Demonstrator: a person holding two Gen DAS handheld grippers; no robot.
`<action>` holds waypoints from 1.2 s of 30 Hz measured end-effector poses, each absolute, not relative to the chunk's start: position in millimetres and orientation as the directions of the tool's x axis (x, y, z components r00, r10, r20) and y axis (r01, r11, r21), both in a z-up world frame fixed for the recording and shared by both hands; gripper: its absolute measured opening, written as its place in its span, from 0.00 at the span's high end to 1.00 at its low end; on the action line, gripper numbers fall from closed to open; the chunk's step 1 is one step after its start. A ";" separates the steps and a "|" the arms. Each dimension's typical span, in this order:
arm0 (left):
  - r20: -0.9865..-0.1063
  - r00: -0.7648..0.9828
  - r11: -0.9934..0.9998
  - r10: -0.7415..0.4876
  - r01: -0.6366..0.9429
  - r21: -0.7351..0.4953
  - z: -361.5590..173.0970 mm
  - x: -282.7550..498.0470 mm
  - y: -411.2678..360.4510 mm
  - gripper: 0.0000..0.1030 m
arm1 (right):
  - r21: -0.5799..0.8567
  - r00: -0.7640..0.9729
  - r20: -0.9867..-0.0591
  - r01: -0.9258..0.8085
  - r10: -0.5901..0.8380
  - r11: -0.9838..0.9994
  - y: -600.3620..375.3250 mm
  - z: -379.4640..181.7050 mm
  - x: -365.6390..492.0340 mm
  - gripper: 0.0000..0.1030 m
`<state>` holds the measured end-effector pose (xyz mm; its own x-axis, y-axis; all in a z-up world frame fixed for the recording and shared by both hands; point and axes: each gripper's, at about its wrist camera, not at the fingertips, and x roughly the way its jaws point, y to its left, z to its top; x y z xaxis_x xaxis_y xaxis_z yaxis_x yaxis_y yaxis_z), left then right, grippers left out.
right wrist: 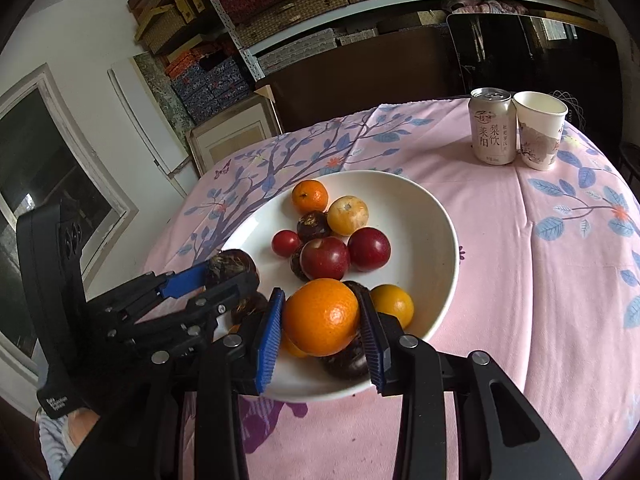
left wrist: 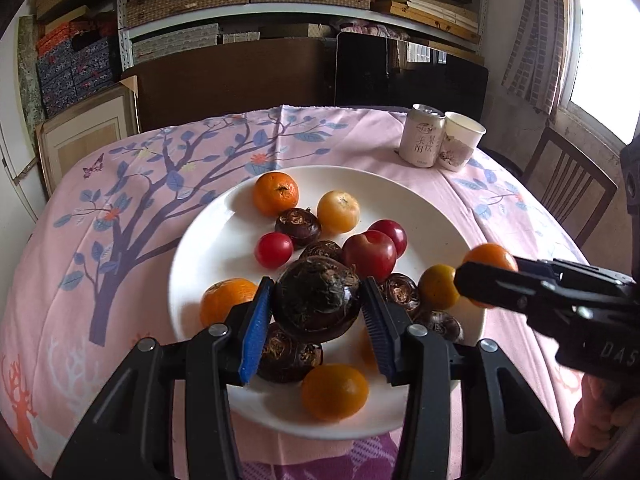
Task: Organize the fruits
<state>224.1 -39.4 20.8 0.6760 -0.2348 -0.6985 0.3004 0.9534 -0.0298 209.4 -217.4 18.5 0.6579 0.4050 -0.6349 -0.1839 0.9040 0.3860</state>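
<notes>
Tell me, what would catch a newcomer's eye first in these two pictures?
Most striking is the white plate heaped with fruit on the pink, tree-patterned tablecloth. Above it, the left gripper clamps a dark brown water chestnut between blue pads, while the right gripper clamps a bright orange. At the table's far right, a drink can stands beside a paper cup.

- My right gripper (right wrist: 322, 326) clamps an orange (right wrist: 322, 316) btwn blue pads, above near edge of white plate (right wrist: 436, 216).
- Left gripper (right wrist: 226, 276), to my left, grips a dark water chestnut (right wrist: 232, 266).
- Far right: can (right wrist: 492, 126) touching paper cup (right wrist: 540, 134).
</notes>
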 end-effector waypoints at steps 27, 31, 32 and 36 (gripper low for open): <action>-0.578 0.815 0.991 -0.036 0.102 0.082 22.4 126.1 -2.5 0.05 | 0.367 0.761 -0.574 -0.092 0.303 0.926 -249.7 -1.9 126.7 0.18; -0.552 0.834 0.997 -0.018 0.059 0.055 25.0 102.4 8.4 0.05 | 0.244 0.781 -0.583 -0.093 0.223 0.965 -235.5 -5.4 100.1 0.10; -0.552 0.834 0.997 -0.012 0.051 0.056 24.2 97.7 10.1 0.05 | 0.209 0.782 -0.589 -0.097 0.204 0.973 -230.2 -6.7 95.8 0.09; -0.552 0.834 0.997 0.004 0.036 0.063 22.8 87.0 13.3 0.05 | 0.087 0.802 -0.580 -0.114 0.143 0.990 -214.8 -4.3 87.9 0.04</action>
